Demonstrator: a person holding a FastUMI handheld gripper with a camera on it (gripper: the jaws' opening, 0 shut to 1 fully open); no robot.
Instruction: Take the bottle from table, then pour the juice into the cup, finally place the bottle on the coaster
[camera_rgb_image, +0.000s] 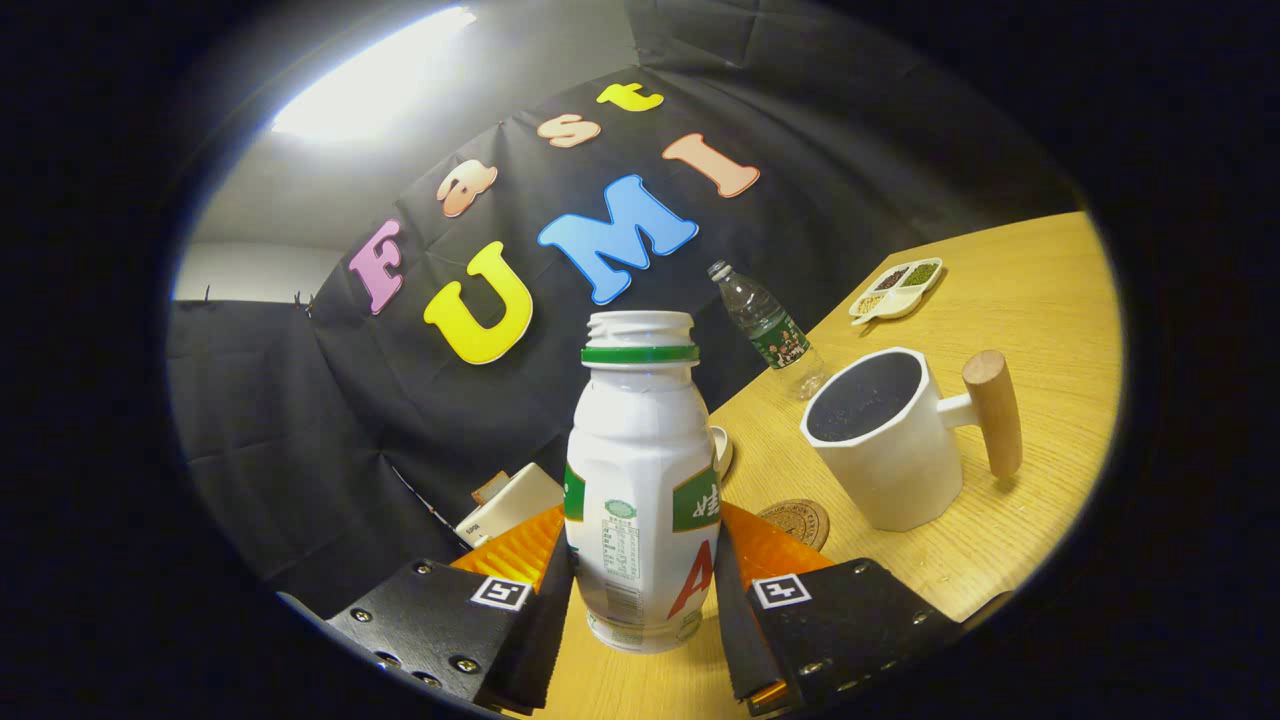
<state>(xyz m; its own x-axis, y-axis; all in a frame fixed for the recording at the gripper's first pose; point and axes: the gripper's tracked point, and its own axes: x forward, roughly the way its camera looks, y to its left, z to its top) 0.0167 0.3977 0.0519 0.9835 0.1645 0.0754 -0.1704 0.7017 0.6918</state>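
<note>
The gripper (640, 590) is clamped on the bottle (640, 480), one finger pressed against each side of its lower body. The bottle sits between the fingers with its cap off and the green neck ring and open mouth at the top. The whole scene is tilted, and the bottle's base looks to be clear of the table (1010, 300) or only just above it — hard to tell which. By that reading the first step, taking the bottle, is done or nearly so, and the pour is the step coming up.

Just beyond the right finger lies the round coaster (797, 521), flat on the table and bare. Near it, a little further on, stands the white cup (885, 440) with its wooden peg handle (994, 412) pointing away from the bottle; its mouth is open and its inside looks dark. Behind the bottle a small white dish (720, 450) peeks out, and to the other side a white box (510, 505) sits at the table's edge.

Further off stand a clear water bottle (768, 328) and, furthest of all, a divided snack tray (897, 290).

The next move calls for carrying the bottle's mouth over the cup's rim and tipping it gently toward the cup — keeping the grip firm, since the smooth body could slip — and only afterwards setting it upright on the coaster.
</note>
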